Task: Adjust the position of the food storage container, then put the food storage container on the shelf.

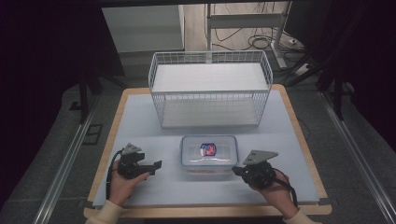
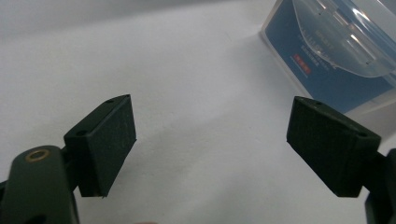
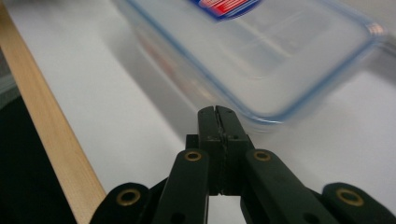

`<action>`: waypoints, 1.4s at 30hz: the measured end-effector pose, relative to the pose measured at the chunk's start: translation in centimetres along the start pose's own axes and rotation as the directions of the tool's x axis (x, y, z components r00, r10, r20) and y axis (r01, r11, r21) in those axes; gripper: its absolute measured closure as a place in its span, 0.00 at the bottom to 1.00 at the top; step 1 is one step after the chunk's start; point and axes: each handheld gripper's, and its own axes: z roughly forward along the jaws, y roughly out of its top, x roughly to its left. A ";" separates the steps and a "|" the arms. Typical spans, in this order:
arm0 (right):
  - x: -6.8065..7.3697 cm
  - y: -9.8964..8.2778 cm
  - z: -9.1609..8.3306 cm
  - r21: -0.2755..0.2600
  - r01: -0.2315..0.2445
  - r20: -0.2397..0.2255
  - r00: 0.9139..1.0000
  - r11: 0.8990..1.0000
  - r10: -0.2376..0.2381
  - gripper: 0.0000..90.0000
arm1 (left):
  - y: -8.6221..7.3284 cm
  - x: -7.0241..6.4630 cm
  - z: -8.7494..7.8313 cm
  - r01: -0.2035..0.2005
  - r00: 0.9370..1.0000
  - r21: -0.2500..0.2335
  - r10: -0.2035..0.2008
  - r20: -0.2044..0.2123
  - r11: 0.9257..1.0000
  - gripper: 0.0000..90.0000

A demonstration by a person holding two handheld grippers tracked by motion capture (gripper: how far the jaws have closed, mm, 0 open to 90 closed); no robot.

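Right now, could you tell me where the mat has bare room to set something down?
Free: the white mat left of the wire basket, and the strip right of it. Crowded: the front middle, where the clear container sits between the left gripper and right gripper.

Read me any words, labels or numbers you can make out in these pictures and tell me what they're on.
No text is legible.
Sticker on the clear container's lid: red, white and blue, lettering too small and blurred.
Blue label on the container's side: pale lines of print and a small red patch, too blurred to read.
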 end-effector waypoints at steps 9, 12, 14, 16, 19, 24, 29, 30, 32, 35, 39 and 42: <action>-4.0 -1.0 -1.4 -0.030 -0.114 0.076 0.990 0.993 0.116 0.99 | 0.5 -0.4 -0.1 0.004 1.000 -0.018 -0.004 -0.002 1.000 0.17; -4.8 -1.4 -1.2 -0.019 -0.132 0.084 0.988 0.991 0.133 0.99 | 0.6 -0.4 0.0 0.008 1.000 -0.021 -0.008 -0.004 1.000 0.17; -5.0 -1.6 -1.0 -0.019 -0.143 0.083 0.986 0.990 0.144 0.99 | 0.6 -0.4 -0.1 0.013 1.000 -0.024 -0.013 -0.004 1.000 0.17; -5.3 -1.6 -1.0 -0.020 -0.151 0.081 0.985 0.988 0.152 0.99 | 0.6 -0.3 -0.1 0.013 1.000 -0.026 -0.013 -0.004 1.000 0.17; -5.6 -1.6 -1.1 -0.026 -0.161 0.061 0.985 0.987 0.162 0.91 | 0.7 -0.3 -0.3 0.014 1.000 -0.033 -0.014 0.001 0.999 0.17; -5.8 -1.6 -1.4 -0.048 -0.174 0.052 0.983 0.984 0.176 0.68 | 1.0 -0.6 -0.4 0.007 1.000 -0.039 -0.007 0.003 0.999 0.17; -6.1 -1.6 -1.3 -0.065 -0.228 0.048 0.972 0.972 0.231 0.36 | 1.9 -1.1 -0.8 0.022 0.999 -0.066 -0.019 0.046 0.998 0.17; -6.2 -1.6 -1.2 -0.067 -0.230 0.040 0.972 0.971 0.233 0.33 | 2.1 -1.3 -1.0 0.009 0.999 -0.072 -0.006 0.044 0.997 0.18; -6.4 -1.3 -1.0 -0.069 -0.258 -0.012 0.966 0.964 0.257 0.26 | 2.8 -2.0 -1.3 0.001 0.998 -0.085 0.004 0.064 0.996 0.18; -6.7 -0.6 -0.7 -0.083 -0.285 -0.044 0.958 0.955 0.282 0.22 | 3.8 -2.4 -1.3 0.032 0.994 -0.085 -0.023 0.107 0.996 0.19; -7.1 0.8 0.0 -0.080 -0.304 -0.091 0.951 0.949 0.296 0.21 | 5.2 -2.8 -1.0 0.046 0.991 -0.069 -0.037 0.125 0.997 0.19; -7.1 2.3 0.8 -0.076 -0.302 -0.112 0.949 0.950 0.293 0.21 | 6.7 -3.2 -0.6 0.055 0.990 -0.070 -0.045 0.132 0.996 0.19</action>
